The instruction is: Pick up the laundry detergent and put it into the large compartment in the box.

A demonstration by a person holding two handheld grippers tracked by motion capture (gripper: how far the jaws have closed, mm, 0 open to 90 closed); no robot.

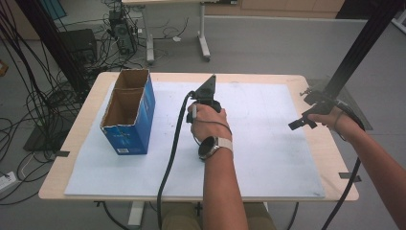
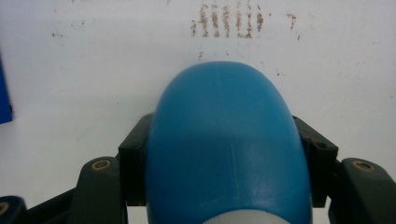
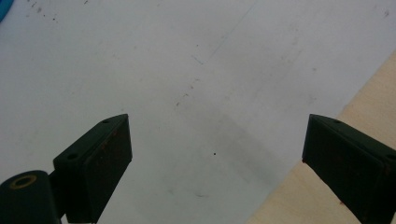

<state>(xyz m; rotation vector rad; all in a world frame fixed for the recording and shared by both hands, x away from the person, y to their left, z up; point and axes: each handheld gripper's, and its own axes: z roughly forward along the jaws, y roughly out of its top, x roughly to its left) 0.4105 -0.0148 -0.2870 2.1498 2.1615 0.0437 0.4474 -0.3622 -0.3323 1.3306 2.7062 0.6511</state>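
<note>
Left gripper clamped on rounded blue object, both pads pressing its sides; held above white mat near table centre, right of open blue cardboard box. Right gripper jaws wide apart, nothing between, over mat's right edge beside bare wooden tabletop.

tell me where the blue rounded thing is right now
The blue rounded thing is clamped in the left gripper, mid-table, right of the cardboard box.
</note>
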